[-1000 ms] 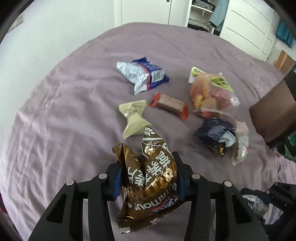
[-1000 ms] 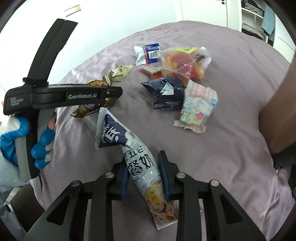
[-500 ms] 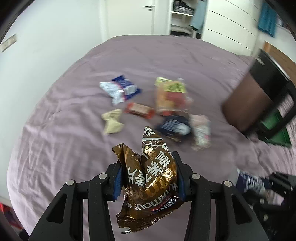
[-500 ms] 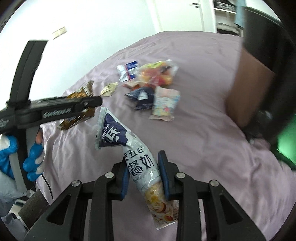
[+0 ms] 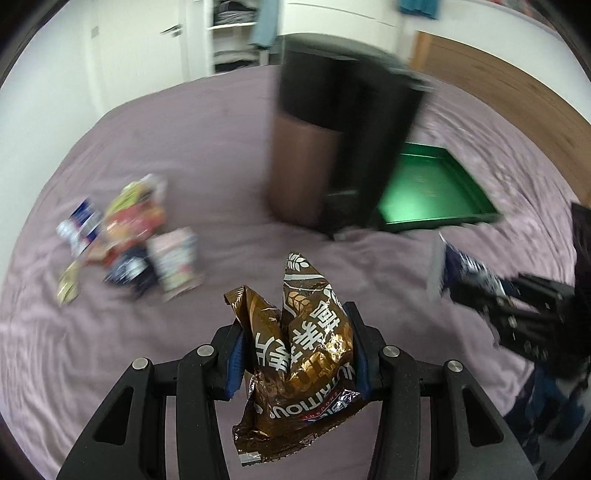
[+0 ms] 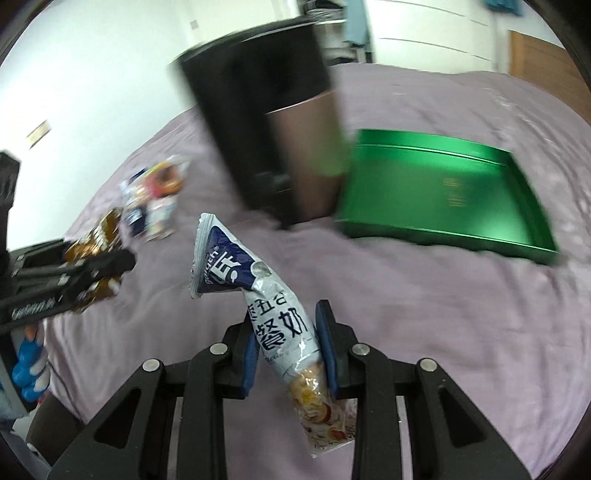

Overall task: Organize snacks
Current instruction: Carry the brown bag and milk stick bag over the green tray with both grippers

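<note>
A white-walled bedroom surrounds a wide bed (image 5: 192, 133) covered by a mauve, lightly creased sheet, which fills most of both views. Behind it stand white wardrobe doors (image 6: 424, 33) and an open shelf of folded clothes (image 5: 231, 26); a wooden panel (image 5: 498, 88) runs along the bed's far right side.

On the sheet stands a tall dark box (image 5: 347, 122) with a brown side, blurred. Just beside it, on its right, lies a shallow green tray (image 6: 443, 192), its floor bare where it shows.

Well to the left of the box, a small heap of snack packets (image 5: 129, 236) lies on the sheet, too blurred to tell apart.

The left gripper (image 5: 295, 343) is clamped on a crumpled brown foil packet (image 5: 295, 350), held above the bed with its top end pointing at the box. The right gripper (image 6: 284, 339) pinches a long white and blue packet (image 6: 266, 295) around its middle, also off the sheet, its top leaning left. Each tool appears in the other's view, at the side edge. A blue and white glove (image 6: 27, 365) shows at the lower left of the right view.
</note>
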`<control>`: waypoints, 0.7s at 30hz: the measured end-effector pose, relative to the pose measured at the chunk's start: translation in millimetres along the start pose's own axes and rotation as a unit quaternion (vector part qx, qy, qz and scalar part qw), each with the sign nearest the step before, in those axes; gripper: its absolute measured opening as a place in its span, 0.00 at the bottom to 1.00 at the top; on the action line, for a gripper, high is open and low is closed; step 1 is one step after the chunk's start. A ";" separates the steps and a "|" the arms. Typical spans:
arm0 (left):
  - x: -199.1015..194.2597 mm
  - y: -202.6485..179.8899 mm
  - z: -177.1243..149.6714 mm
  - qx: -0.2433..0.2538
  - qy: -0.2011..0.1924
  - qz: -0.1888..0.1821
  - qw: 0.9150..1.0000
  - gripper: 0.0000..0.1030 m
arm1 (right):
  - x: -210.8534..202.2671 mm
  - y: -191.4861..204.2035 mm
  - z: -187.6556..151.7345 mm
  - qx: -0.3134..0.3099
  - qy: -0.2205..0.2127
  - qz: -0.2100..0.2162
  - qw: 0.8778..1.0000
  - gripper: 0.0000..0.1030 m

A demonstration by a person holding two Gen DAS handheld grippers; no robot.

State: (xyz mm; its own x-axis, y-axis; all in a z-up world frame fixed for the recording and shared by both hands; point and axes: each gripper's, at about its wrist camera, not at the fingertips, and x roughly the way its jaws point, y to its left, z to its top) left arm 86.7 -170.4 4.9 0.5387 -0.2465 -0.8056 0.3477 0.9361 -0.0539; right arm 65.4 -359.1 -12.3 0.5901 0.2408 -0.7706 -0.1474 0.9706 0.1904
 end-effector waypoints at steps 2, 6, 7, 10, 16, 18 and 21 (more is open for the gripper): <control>3.7 -22.7 8.3 0.023 -0.004 -0.014 1.000 0.40 | -6.8 -20.1 4.3 0.011 -0.009 -0.019 1.000 0.30; 17.1 -62.3 31.4 0.051 -0.012 -0.040 0.998 0.40 | -16.2 -64.8 18.7 0.029 -0.031 -0.060 0.997 0.30; 20.7 -72.8 38.2 0.057 -0.015 -0.047 0.997 0.40 | -16.7 -72.7 21.0 0.031 -0.035 -0.066 0.997 0.30; 33.2 -100.7 61.3 0.070 -0.026 -0.058 0.996 0.40 | -13.2 -98.3 35.4 0.036 -0.049 -0.089 0.994 0.30; 69.1 -139.4 116.4 0.074 -0.051 -0.048 0.995 0.40 | 9.0 -131.4 69.5 0.034 -0.077 -0.113 0.990 0.30; 86.9 -146.5 133.1 0.068 -0.057 -0.036 0.995 0.40 | 16.9 -138.9 78.1 0.033 -0.084 -0.121 0.989 0.30; 108.3 -150.4 145.4 0.062 -0.062 -0.019 0.996 0.40 | 33.8 -148.6 92.4 0.029 -0.094 -0.137 0.986 0.30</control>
State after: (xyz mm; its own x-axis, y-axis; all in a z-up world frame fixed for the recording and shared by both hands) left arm 204.4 -374.4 11.5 0.6103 -0.3180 -0.7255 0.4582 0.8889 -0.0042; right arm 180.6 -495.1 -10.5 0.7386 -0.0395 -0.6729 0.0806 0.9963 0.0300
